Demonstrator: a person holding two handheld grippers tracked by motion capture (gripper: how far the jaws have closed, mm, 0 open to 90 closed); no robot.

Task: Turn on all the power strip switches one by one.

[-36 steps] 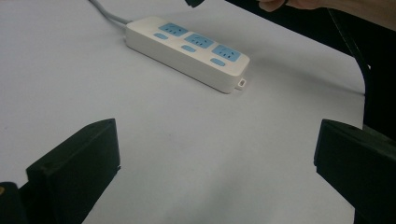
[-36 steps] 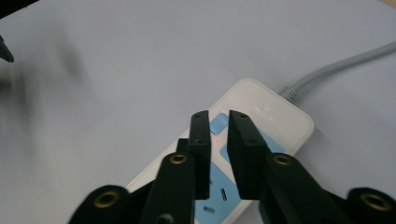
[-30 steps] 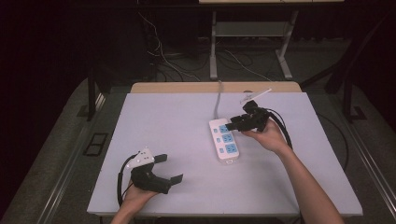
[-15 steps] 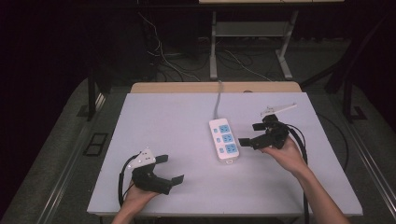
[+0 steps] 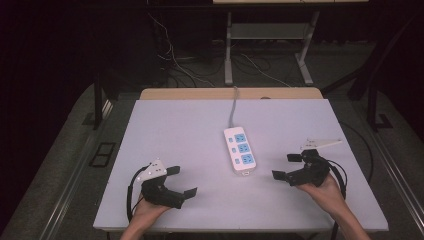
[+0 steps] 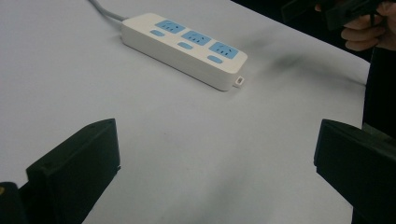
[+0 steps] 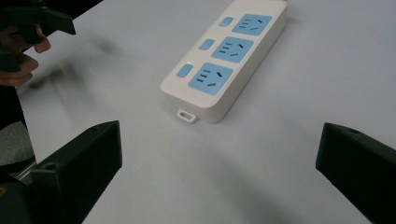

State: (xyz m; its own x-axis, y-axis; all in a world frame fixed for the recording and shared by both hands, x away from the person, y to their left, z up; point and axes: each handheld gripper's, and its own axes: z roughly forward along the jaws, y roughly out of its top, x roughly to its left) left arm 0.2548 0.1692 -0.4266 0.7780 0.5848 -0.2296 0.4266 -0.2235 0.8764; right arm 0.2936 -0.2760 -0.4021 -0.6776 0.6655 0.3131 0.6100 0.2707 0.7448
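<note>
Both grippers wide, nothing held, strip between them

My right gripper [image 5: 288,166], jaws just opened with nothing between them, sits at the strip's [image 5: 240,150] four o'clock; my left gripper [image 5: 182,181], gaping too, at its seven. High view shows the grey cord [image 5: 233,106] running to twelve; my right gripper view catches the strip's end tab [image 7: 187,115].

White power strip [image 5: 240,151] (flat, mid-table)

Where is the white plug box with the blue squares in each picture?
High view: power strip at the table's middle, between both grippers.
Left gripper view: top centre, cord end upper left.
Right gripper view: top centre.
Shared landmark: its small end tab.
</note>
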